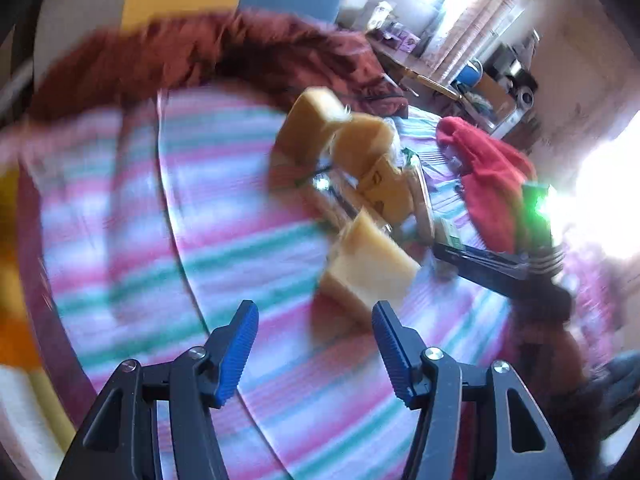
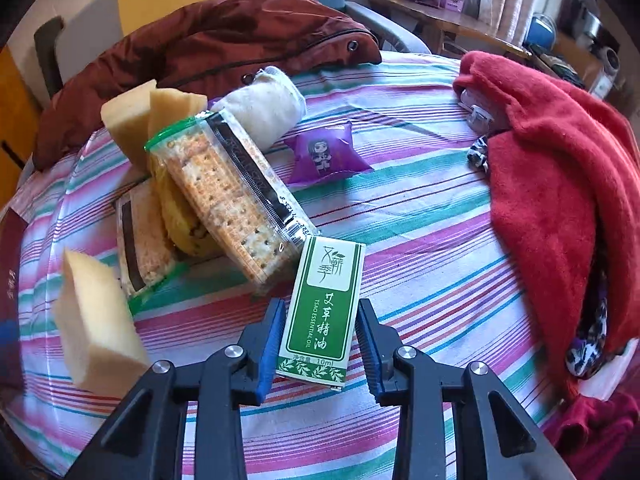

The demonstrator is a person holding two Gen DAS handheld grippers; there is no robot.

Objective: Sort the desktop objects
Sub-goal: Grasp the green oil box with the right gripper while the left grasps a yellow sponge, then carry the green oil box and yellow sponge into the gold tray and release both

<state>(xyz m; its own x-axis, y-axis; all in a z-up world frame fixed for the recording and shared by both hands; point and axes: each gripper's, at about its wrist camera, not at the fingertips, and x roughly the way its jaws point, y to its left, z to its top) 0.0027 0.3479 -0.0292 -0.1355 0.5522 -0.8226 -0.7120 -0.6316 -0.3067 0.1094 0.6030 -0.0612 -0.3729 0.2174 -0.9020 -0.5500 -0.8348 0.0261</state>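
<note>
In the right wrist view, my right gripper [image 2: 320,308] is shut on a green-and-white essential oil box [image 2: 324,304] that lies on the striped tablecloth [image 2: 420,240]. Its blue pads press the box's two long sides. Left of it a pale yellow sponge block [image 2: 96,328] stands on the cloth. The left wrist view is blurred. There my left gripper [image 1: 314,312] is open with nothing between its pads, just short of the same sponge block [image 1: 372,268]. The right gripper's dark fingers [image 1: 480,264] show to the right of that block.
A pile sits at the left: two cracker packs [image 2: 228,192], two more sponge blocks [image 2: 132,116] and a white rolled cloth [image 2: 268,108]. A purple sachet [image 2: 326,152] lies mid-table. A red towel [image 2: 560,184] covers the right side, and a brown jacket [image 2: 224,40] lies at the back.
</note>
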